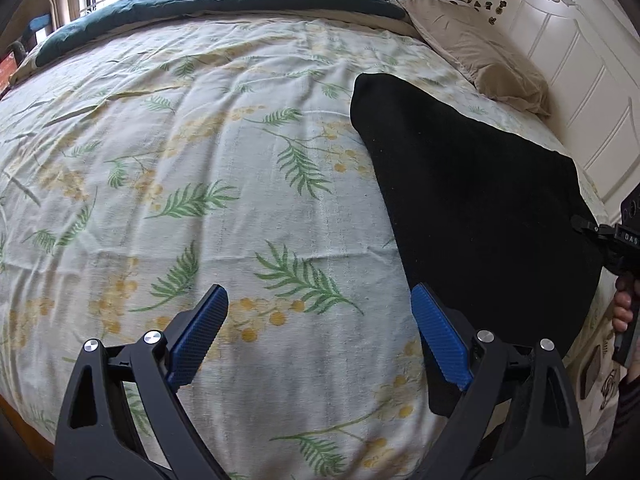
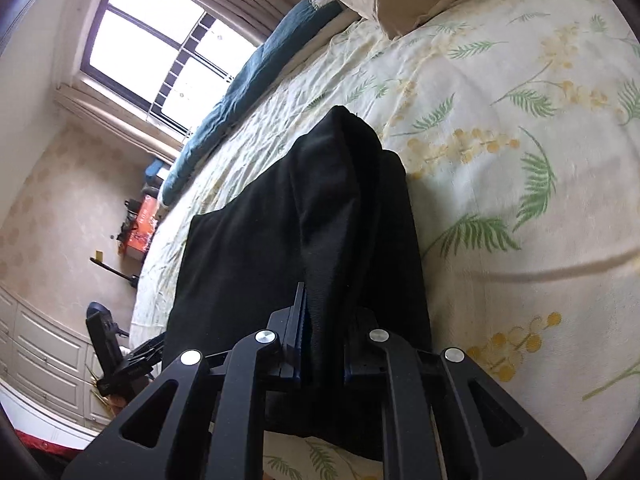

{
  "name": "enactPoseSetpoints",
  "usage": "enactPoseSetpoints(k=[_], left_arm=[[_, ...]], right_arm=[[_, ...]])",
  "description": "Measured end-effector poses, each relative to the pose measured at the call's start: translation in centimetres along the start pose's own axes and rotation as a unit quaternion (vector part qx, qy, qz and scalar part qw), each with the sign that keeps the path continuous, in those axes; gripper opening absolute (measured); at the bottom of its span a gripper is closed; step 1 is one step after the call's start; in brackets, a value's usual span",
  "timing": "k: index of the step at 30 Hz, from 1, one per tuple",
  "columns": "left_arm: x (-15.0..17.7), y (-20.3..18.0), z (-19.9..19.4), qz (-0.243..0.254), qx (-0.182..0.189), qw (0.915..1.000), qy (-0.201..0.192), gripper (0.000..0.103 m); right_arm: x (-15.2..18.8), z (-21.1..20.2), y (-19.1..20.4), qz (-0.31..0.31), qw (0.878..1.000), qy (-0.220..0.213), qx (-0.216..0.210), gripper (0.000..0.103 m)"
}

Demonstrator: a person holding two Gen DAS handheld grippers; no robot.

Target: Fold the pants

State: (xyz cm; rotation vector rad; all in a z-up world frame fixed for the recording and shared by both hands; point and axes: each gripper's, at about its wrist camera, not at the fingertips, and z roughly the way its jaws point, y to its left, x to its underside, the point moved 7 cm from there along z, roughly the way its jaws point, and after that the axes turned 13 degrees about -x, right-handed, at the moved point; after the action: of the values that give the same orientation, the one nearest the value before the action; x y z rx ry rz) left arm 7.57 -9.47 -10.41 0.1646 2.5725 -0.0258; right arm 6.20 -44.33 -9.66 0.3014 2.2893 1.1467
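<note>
Black pants (image 1: 472,204) lie folded flat on the floral bedsheet (image 1: 224,184), at the right of the left wrist view. My left gripper (image 1: 320,332) is open and empty above the sheet, its right blue pad (image 1: 438,332) at the pants' left edge. My right gripper (image 2: 320,320) is shut on a raised fold of the black pants (image 2: 312,208), which drapes from the jaws down onto the bed. The right gripper also shows at the right edge of the left wrist view (image 1: 616,240), at the pants' right side.
A beige pillow (image 1: 476,44) and white headboard (image 1: 576,60) lie beyond the pants. A dark teal quilt (image 1: 224,0) runs along the far side under the window (image 2: 160,52). White drawers (image 2: 44,356) and the left gripper (image 2: 120,356) stand past the bed's edge.
</note>
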Motion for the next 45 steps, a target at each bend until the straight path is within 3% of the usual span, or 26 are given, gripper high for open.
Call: enactPoseSetpoints(k=[4,7,9,10,13,19,23,28,30,33,35,36,38,40,41,45], left_arm=[[-0.2,0.4,-0.1,-0.017,0.018,0.9997,0.008,0.093],[-0.5,0.9,-0.7,-0.026,0.044,0.9987,0.005,0.093],[-0.5,1.1,-0.9,-0.039,0.084,0.9956,0.016,0.093],[-0.5,1.1,-0.9,-0.046,0.108,0.9928,0.025,0.093],[0.1,0.7,-0.2,-0.073,0.180,0.9785,0.069,0.093],[0.1,-0.3,0.6,-0.105,0.248,0.9565,0.112,0.093],[-0.1,-2.8,0.2,-0.107,0.323,0.9289,0.146,0.093],[0.2,-5.9,1.0,-0.104,0.373,0.9048,0.177,0.093],[0.1,-7.0,1.6,-0.103,0.376,0.9039,0.175,0.093],[-0.2,-8.2,1.6,-0.090,0.370,0.9107,0.159,0.089],[-0.2,-8.4,2.0,-0.074,0.344,0.9234,0.154,0.063],[-0.1,-8.3,2.1,-0.068,0.335,0.9274,0.152,0.059],[-0.1,-8.0,2.2,-0.070,0.344,0.9242,0.151,0.039],[-0.2,-7.4,2.3,-0.085,0.361,0.9152,0.157,0.032],[-0.3,-7.2,2.1,-0.087,0.364,0.9146,0.153,0.029],[-0.9,-6.8,1.1,-0.072,0.347,0.9267,0.124,0.027]], right_arm=[[0.1,-0.4,0.2,-0.001,1.000,0.000,-0.011,0.014],[-0.1,-1.6,0.5,-0.004,1.000,-0.007,-0.009,0.024],[-0.5,-3.6,1.0,-0.002,0.999,-0.033,-0.014,0.054],[-0.6,-4.6,1.0,0.001,0.999,-0.047,-0.016,0.060],[-0.6,-6.4,0.6,0.016,0.997,-0.058,-0.038,0.063],[0.8,-5.4,-1.3,0.043,0.998,-0.029,-0.038,0.064],[1.6,-3.9,-1.4,0.047,0.997,-0.006,-0.056,0.064],[1.6,-2.7,-1.3,0.047,0.996,0.008,-0.074,0.068],[1.4,-2.1,-1.2,0.047,0.995,0.017,-0.081,0.070],[1.4,-1.2,-0.8,0.039,0.995,0.037,-0.089,0.077],[1.5,-0.8,-0.7,0.033,0.995,0.040,-0.085,0.077],[1.6,-0.7,-0.6,0.029,0.996,0.042,-0.079,0.072],[1.9,-0.1,-0.7,0.021,0.997,0.054,-0.058,0.053],[2.2,-0.2,-0.6,0.021,0.997,0.048,-0.054,0.048],[2.2,-0.3,-0.5,0.021,0.997,0.045,-0.053,0.046],[2.4,-0.2,0.7,0.013,0.998,0.035,-0.050,0.043]])
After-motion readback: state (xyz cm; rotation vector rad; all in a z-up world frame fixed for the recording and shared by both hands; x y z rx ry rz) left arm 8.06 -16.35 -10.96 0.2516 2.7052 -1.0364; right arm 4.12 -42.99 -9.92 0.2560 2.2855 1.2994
